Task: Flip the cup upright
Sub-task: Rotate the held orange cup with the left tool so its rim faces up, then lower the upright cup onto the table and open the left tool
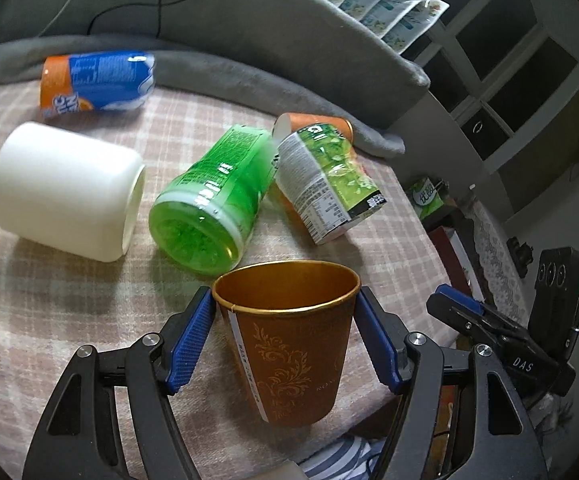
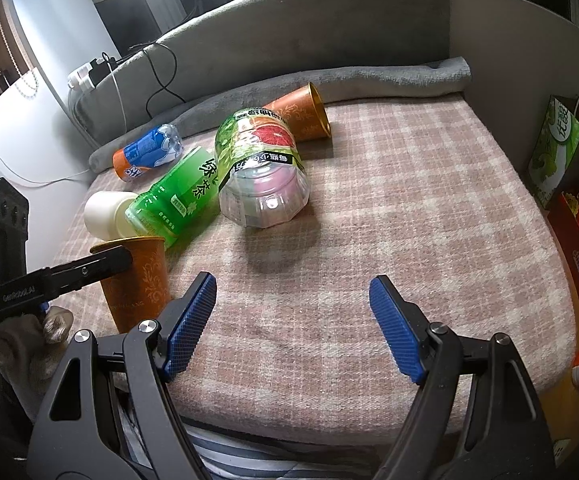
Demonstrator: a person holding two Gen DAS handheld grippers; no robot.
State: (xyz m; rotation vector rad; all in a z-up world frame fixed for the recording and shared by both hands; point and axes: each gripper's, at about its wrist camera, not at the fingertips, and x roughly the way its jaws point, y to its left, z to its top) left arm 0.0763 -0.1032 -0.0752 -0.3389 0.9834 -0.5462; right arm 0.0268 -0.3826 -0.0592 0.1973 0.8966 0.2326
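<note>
A pink-and-cream plaid blanket (image 1: 69, 300) covers the surface in the left wrist view, with a grey padded backrest (image 1: 249, 40) curving across the top of the frame. On the blanket, at upper left, lies an orange-and-blue bottle (image 1: 97, 82) on its side; below it a white cup (image 1: 67, 192) lies tipped over with its mouth toward the right. At centre a green tea bottle (image 1: 213, 204) lies with its base toward the camera, its upper part touching a grapefruit-label bottle (image 1: 325, 180) to its right. Behind that bottle a second orange paper cup (image 1: 317, 122) lies on its side. The right gripper (image 1: 473, 312) shows at the lower right edge. At lower centre the orange paper cup (image 1: 289, 344), printed with gold scrollwork and gold inside, stands mouth up, close in front of the green bottle's base. The left gripper (image 1: 285, 300) has its blue pads on either side of the rim, closed against it.

In the right wrist view the same blanket (image 2: 409, 240) fills the centre. The bottles cluster at upper left, the grapefruit-label bottle (image 2: 261, 172) nearest. The orange paper cup (image 2: 137, 284) stands upright at lower left, the left gripper (image 2: 125, 258) at its rim. The right gripper (image 2: 293, 292), at the bottom, is spread wide with nothing between its fingers.
</note>
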